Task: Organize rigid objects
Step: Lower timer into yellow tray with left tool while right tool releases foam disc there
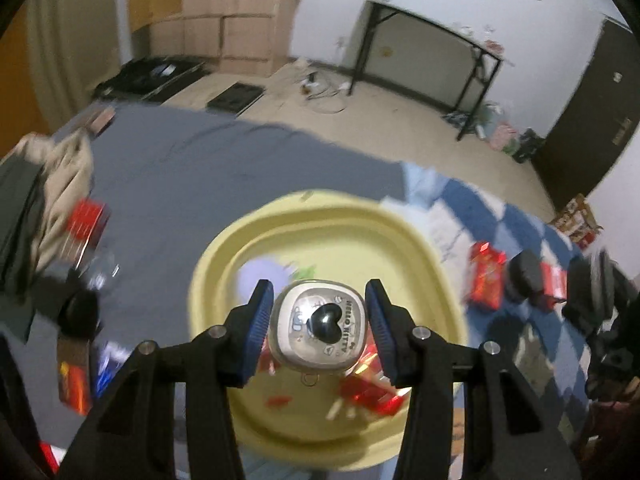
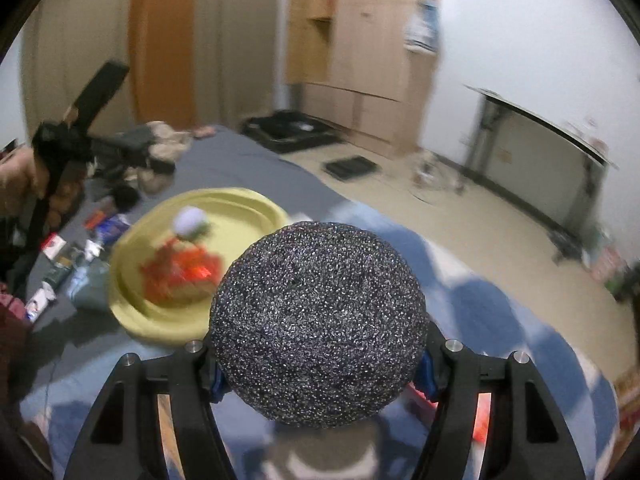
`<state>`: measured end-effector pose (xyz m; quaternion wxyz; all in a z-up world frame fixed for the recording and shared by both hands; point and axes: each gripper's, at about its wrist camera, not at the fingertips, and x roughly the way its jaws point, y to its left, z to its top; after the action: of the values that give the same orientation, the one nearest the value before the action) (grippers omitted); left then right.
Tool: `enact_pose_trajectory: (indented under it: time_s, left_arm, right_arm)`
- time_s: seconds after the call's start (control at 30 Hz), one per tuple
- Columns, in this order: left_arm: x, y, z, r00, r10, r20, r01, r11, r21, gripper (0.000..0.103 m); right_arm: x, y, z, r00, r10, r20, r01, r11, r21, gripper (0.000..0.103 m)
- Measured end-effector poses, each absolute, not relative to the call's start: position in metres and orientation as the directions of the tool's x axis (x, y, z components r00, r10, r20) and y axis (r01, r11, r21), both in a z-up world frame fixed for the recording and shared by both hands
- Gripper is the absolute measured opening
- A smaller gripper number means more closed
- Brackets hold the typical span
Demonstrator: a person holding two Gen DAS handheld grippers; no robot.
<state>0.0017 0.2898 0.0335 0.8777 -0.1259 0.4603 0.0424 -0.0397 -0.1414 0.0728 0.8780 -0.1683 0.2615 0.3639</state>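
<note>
My left gripper (image 1: 318, 326) hangs over the yellow tray (image 1: 224, 264). A small white Hello Kitty box (image 1: 318, 330) with a black heart sits between its blue pads (image 1: 260, 320); small gaps show on both sides, so the jaws stand open around it. Red wrappers (image 1: 372, 392) lie in the tray. My right gripper (image 2: 320, 364) is shut on a big black speckled foam ball (image 2: 318, 324), held above the bed. In the right wrist view the tray (image 2: 128, 300) lies to the left with red items (image 2: 180, 272) and a white ball (image 2: 190, 218). The left gripper (image 2: 60, 148) shows far left.
A grey sheet (image 1: 192, 168) and a blue checked blanket (image 1: 500, 220) cover the bed. Red packets (image 1: 486, 276) and a black object (image 1: 524, 274) lie right of the tray; a red box (image 1: 82, 226), clothes (image 1: 48, 184) and small items lie left. A wardrobe (image 2: 360, 52) and desk (image 1: 432, 52) stand beyond.
</note>
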Motion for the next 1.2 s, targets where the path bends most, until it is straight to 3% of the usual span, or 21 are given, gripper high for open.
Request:
enact_pose_trajectory:
  time_s: [0.17, 0.37, 0.47, 0.97, 1.1, 1.17, 1.2]
  left_arm:
    - [0.004, 0.305, 0.0, 0.525, -0.066, -0.848, -0.222, 0.952, -0.211, 0.049]
    - [0.008, 0.304, -0.023, 0.483, -0.125, -0.867, -0.202, 0.947, -0.249, 0.049]
    - [0.008, 0.298, -0.04, 0.452, -0.141, -0.881, -0.182, 0.952, -0.245, 0.049]
    - [0.01, 0.306, -0.057, 0.452, -0.142, -0.881, -0.178, 0.953, -0.245, 0.05]
    - [0.007, 0.307, -0.056, 0.452, -0.134, -0.882, -0.198, 0.949, -0.246, 0.05]
    - [0.005, 0.309, -0.052, 0.47, -0.126, -0.874, -0.213, 0.944, -0.251, 0.068]
    - [0.004, 0.311, -0.048, 0.483, -0.118, -0.868, -0.22, 0.943, -0.25, 0.071]
  right_arm:
    - [-0.023, -0.066, 0.07, 0.533, 0.615, -0.581, -0.772, 0.635, -0.036, 0.067]
    - [0.013, 0.003, 0.044, 0.5, 0.597, -0.628, -0.779, 0.627, -0.024, 0.067]
    - [0.046, 0.02, 0.03, 0.461, 0.595, -0.658, -0.761, 0.647, 0.053, 0.067]
    - [0.105, 0.102, -0.01, 0.411, 0.493, -0.767, -0.782, 0.623, -0.018, 0.068]
    - [0.105, 0.11, -0.01, 0.401, 0.497, -0.77, -0.791, 0.612, -0.018, 0.081]
    - [0.099, 0.103, -0.002, 0.423, 0.514, -0.746, -0.784, 0.62, -0.017, 0.096]
    - [0.096, 0.099, 0.002, 0.432, 0.526, -0.733, -0.779, 0.627, -0.01, 0.102]
